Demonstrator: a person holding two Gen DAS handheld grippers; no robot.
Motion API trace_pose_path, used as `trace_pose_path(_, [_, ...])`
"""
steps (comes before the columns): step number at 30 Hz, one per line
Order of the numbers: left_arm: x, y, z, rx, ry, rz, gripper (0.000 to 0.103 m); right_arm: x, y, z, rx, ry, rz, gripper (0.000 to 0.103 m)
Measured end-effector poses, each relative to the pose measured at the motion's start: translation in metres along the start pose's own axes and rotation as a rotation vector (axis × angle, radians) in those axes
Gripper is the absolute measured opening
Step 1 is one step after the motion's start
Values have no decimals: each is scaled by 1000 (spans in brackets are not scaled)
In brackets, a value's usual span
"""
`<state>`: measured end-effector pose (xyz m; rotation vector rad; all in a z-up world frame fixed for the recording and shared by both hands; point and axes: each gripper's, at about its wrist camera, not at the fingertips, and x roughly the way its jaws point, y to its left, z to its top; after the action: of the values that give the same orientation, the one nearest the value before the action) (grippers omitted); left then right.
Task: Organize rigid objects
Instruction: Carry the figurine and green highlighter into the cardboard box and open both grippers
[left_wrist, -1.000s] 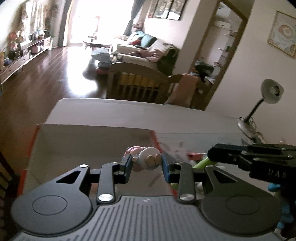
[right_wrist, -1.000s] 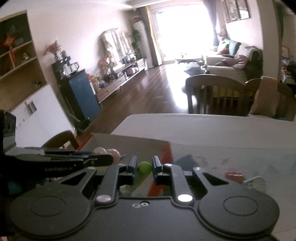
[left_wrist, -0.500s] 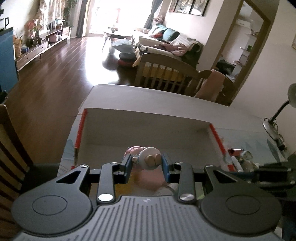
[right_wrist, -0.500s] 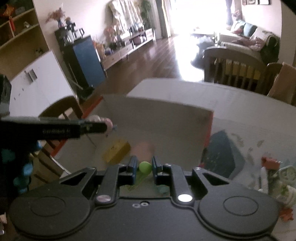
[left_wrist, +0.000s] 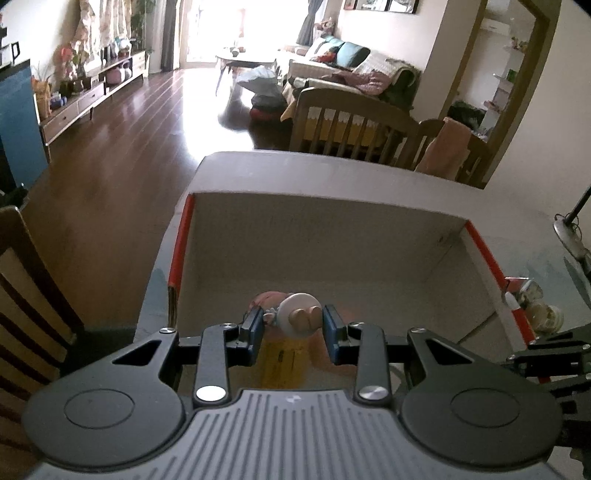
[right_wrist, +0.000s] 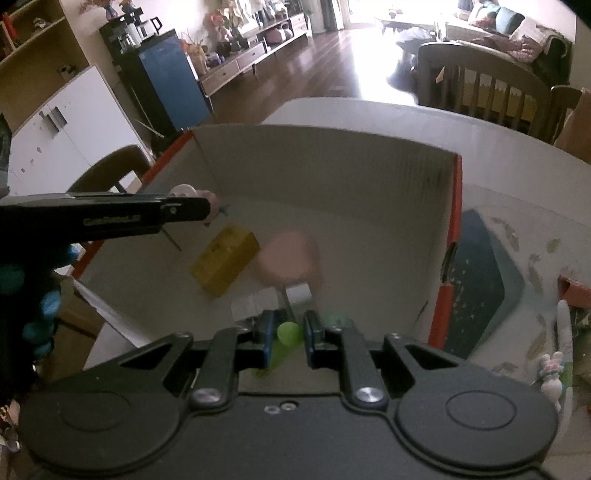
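Observation:
A white cardboard box (left_wrist: 317, 221) with red edges stands on the table. My left gripper (left_wrist: 293, 325) hangs over its near left part, shut on a small pink and white figurine (left_wrist: 299, 317). The same figurine (right_wrist: 184, 192) shows at the left gripper's tip in the right wrist view. My right gripper (right_wrist: 288, 332) is over the box's near right side, shut on a green stick-like object (right_wrist: 288, 332). On the box (right_wrist: 332, 162) floor lie a yellow block (right_wrist: 225, 258) and a pink rounded object (right_wrist: 288, 258).
A dark blue mat (right_wrist: 484, 277) lies right of the box, with small toys (right_wrist: 550, 373) beside it. A desk lamp base (left_wrist: 569, 236) stands at the far right. Wooden chairs (left_wrist: 351, 125) line the table's far edge, and another chair (left_wrist: 26, 295) is on the left.
Both grippers came down and forward over the box, so its inside now fills the views. The figurine and the green object stayed clamped throughout.

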<state>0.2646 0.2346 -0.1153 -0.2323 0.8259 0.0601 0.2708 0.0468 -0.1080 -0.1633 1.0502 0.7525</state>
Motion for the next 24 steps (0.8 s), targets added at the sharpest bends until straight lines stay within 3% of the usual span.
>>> trace_pose_path(9, [8, 1, -17, -3, 59, -1, 33, 4, 7, 4, -61, 2, -42, 21])
trace_pose_path(24, [7, -2, -27, -20, 132, 15, 33, -10, 5, -2, -61, -27, -27, 33])
